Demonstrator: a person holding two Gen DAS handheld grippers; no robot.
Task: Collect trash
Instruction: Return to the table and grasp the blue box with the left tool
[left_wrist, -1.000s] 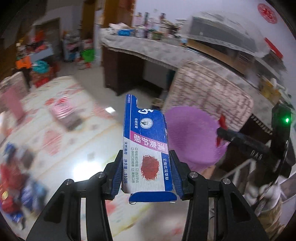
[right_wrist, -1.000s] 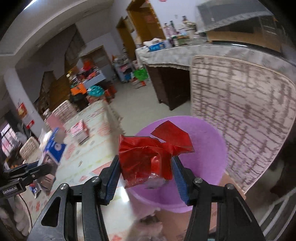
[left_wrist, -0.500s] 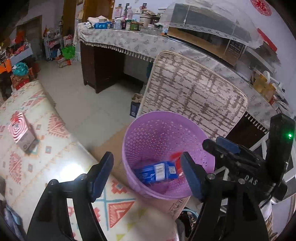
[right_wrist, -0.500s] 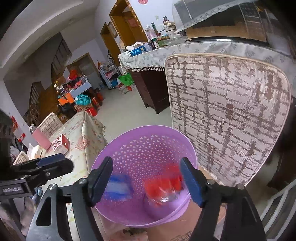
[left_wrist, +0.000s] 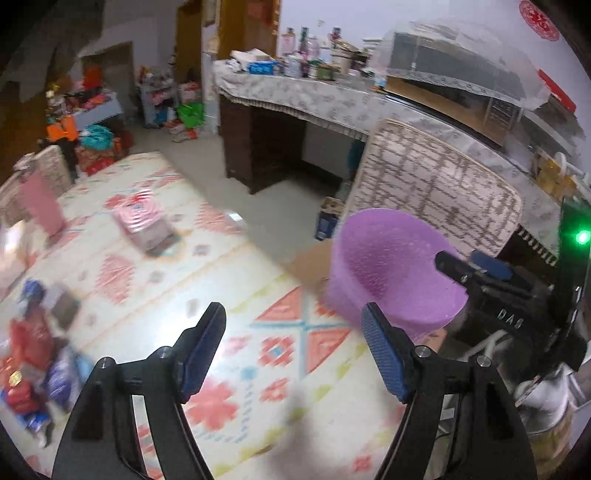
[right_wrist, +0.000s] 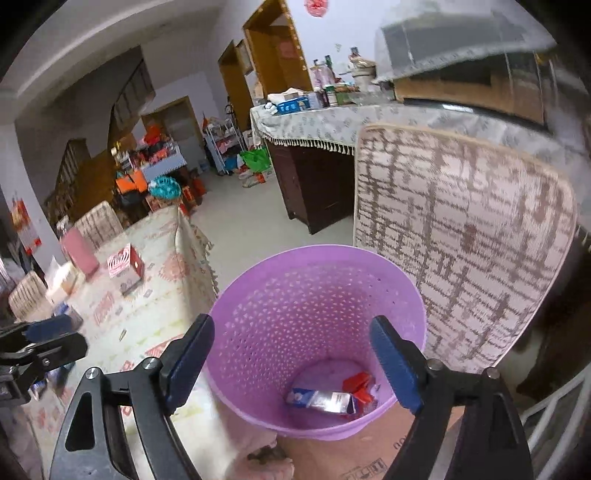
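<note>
A patterned table (left_wrist: 155, 266) fills the left, with a woven chair back (right_wrist: 461, 229) to the right. Between them stands a purple bin (right_wrist: 314, 295) on cardboard (right_wrist: 369, 458). At its bottom lie a blue box (right_wrist: 319, 400) and a red wrapper (right_wrist: 360, 386), touching. Right gripper (right_wrist: 291, 360) hangs above the bin, jaws just spread wide, nothing between them. Left gripper (left_wrist: 293, 345) is over the table, jaws also spread and empty.
</note>
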